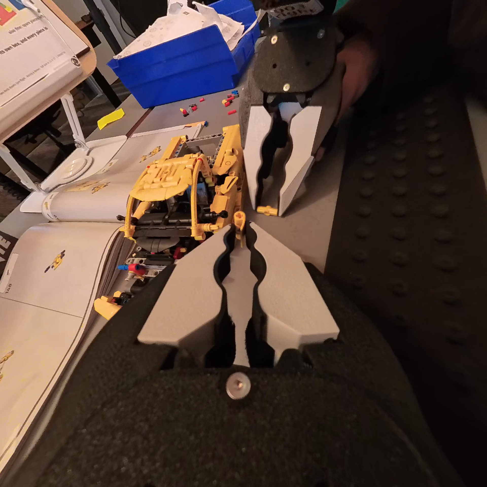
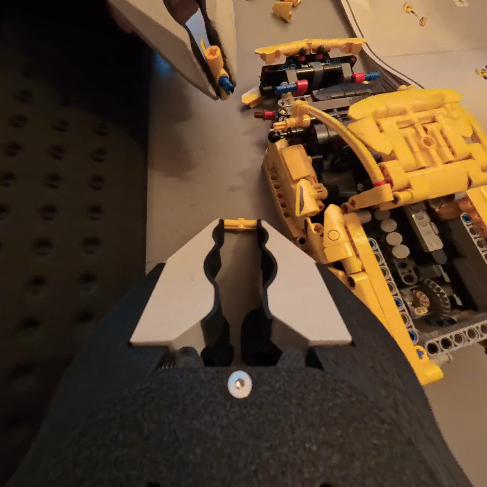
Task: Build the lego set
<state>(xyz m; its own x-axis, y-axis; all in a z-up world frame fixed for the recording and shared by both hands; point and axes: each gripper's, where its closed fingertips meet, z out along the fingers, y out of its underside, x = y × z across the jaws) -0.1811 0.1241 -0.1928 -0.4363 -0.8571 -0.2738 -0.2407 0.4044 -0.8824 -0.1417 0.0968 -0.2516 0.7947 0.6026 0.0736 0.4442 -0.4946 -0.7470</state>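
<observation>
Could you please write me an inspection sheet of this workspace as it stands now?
Surface: grey table, dark studded mat alongside.
Job's things: part-built yellow car; open instruction book.
Clutter: loose small pieces, yellow paper scrap.
Grippers: left claw shut on yellow connector; right claw shut on yellow pin.
Cables: nothing seen.
Surroundings: blue bin with paper bags; white stand.
</observation>
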